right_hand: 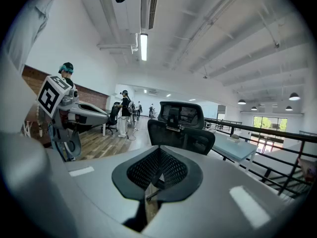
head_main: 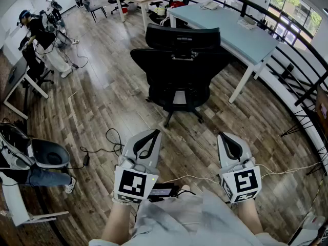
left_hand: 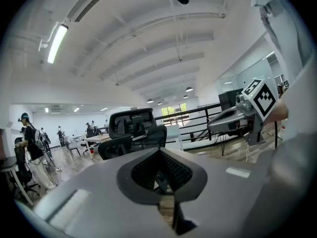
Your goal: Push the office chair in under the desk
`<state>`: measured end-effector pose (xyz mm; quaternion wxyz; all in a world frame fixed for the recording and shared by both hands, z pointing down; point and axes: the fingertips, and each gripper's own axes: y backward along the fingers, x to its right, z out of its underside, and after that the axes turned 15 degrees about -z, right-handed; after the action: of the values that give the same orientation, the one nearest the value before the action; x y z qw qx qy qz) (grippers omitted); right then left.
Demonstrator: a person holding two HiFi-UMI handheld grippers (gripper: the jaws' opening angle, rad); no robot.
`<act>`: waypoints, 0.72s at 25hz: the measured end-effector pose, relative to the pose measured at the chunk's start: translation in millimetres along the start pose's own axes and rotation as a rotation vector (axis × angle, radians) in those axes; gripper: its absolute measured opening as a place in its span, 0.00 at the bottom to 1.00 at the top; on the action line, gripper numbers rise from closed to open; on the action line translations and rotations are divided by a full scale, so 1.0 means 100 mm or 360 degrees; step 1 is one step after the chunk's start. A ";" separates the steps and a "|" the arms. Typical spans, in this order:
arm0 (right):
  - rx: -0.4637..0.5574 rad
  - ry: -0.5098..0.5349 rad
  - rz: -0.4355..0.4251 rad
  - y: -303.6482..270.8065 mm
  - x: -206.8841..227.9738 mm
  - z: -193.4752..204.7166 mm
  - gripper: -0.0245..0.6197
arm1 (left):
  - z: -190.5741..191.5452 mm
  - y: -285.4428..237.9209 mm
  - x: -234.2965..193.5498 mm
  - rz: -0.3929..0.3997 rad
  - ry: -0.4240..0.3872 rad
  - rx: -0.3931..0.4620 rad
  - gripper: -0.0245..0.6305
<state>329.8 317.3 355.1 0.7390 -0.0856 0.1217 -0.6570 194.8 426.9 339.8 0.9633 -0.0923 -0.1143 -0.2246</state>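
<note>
Two grippers, fingers closed and empty, face one office chair beside one desk.

Head view looks steeply down; both gripper views face forward, sharing the office chair.

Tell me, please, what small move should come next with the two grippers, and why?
Probably move both grippers forward to the backrest of the office chair. The left gripper and right gripper are shut, hold nothing and are short of the chair. The chair stands with its back toward them and is not yet tucked under the desk.
</note>
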 end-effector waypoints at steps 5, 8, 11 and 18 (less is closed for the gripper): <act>0.0004 -0.0001 -0.0007 0.01 0.04 -0.04 0.05 | -0.07 -0.04 0.00 -0.0012 -0.0001 0.0004 0.04; 0.0010 -0.0007 -0.0008 0.03 0.07 -0.03 0.05 | -0.08 -0.04 0.01 -0.0017 -0.0002 0.0004 0.04; 0.0018 -0.0019 -0.0010 0.05 0.12 -0.04 0.05 | -0.12 -0.06 0.04 -0.0023 -0.0001 0.0002 0.04; 0.0046 -0.0035 -0.0047 0.08 0.23 -0.01 0.05 | -0.14 -0.08 0.13 -0.0067 -0.0002 0.0004 0.04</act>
<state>339.5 295.6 350.4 0.7318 -0.0840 0.1028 -0.6685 205.2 411.2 330.5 0.9584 -0.0889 -0.1171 -0.2447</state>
